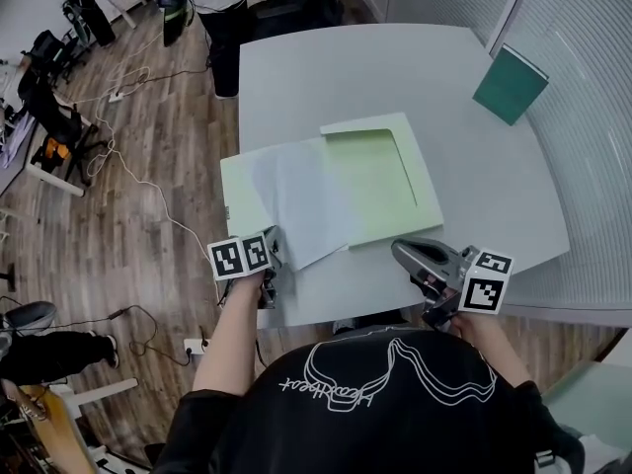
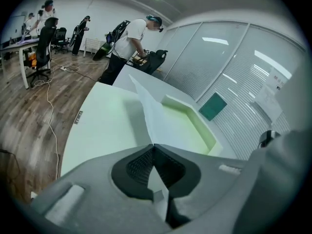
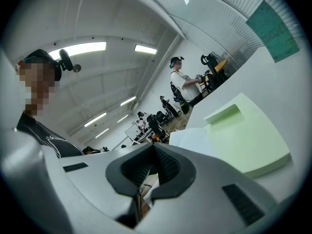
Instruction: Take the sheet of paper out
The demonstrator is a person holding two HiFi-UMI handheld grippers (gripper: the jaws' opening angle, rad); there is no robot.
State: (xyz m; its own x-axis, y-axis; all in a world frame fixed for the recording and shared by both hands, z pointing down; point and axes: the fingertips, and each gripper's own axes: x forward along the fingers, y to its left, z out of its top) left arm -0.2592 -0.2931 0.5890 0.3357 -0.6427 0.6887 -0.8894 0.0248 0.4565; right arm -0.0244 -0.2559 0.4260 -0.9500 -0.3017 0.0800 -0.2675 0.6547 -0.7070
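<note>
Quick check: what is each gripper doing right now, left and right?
The left gripper is closed on the sheet of paper.
The right gripper is closed and empty.

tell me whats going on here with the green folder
A person at a grey table has a handheld gripper in each hand. The left gripper is shut on the near corner of a white sheet of paper, which lies across an open light green folder. The right gripper is shut and empty, beside the folder's near edge.
</note>
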